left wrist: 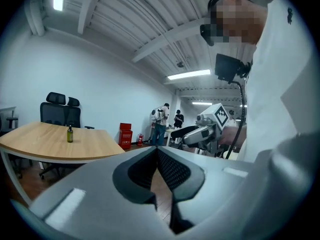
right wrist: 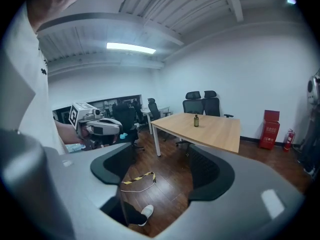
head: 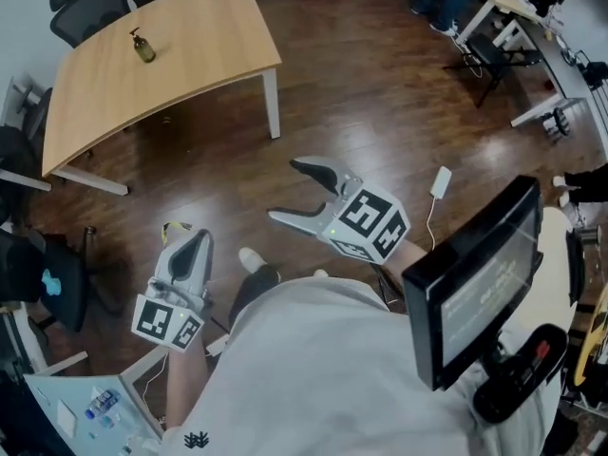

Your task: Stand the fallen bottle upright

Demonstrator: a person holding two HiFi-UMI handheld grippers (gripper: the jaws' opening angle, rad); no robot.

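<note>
A small dark-green pump bottle point(head: 143, 47) stands upright on the light wooden table point(head: 199, 36), far from both grippers. It also shows as the bottle point(left wrist: 69, 134) in the left gripper view and the bottle point(right wrist: 196, 120) in the right gripper view. My left gripper point(head: 193, 243) hangs low at my left side over the dark wood floor, its jaws together with nothing between them. My right gripper point(head: 288, 191) is held out in front of my chest, jaws spread wide and empty. Through those open jaws point(right wrist: 162, 169) I see floor and my shoe.
Black office chairs point(head: 90, 3) stand behind the table. A strip of yellow-black tape point(right wrist: 136, 179) lies on the floor. A red box point(right wrist: 270, 129) and an extinguisher point(right wrist: 288, 139) stand by the wall. White desks point(head: 532, 27) fill the far right. A monitor point(head: 470, 283) hangs at my chest.
</note>
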